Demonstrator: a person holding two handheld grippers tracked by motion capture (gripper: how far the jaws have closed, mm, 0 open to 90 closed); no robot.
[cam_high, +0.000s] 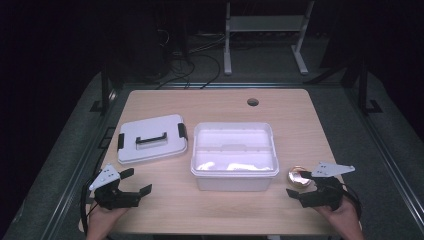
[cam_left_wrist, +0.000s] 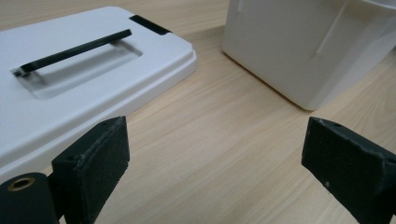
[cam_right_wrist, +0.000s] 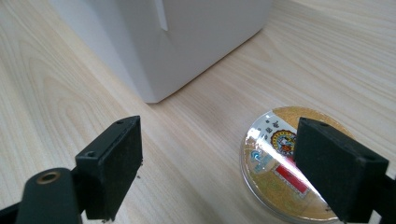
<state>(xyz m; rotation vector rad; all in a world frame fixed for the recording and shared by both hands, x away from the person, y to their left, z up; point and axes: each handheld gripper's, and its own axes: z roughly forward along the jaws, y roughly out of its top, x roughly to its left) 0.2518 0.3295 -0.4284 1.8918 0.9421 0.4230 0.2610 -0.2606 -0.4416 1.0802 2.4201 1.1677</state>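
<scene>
Wooden table, round tin beside white box

Glossy gold disc, matt wooden table

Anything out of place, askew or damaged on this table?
Nothing looks damaged or spilled. The lid lies flat on the table, slightly askew, left of the open white box. A round gold tin sits on the wood beside the box, partly behind one jaw of the open right gripper.
</scene>
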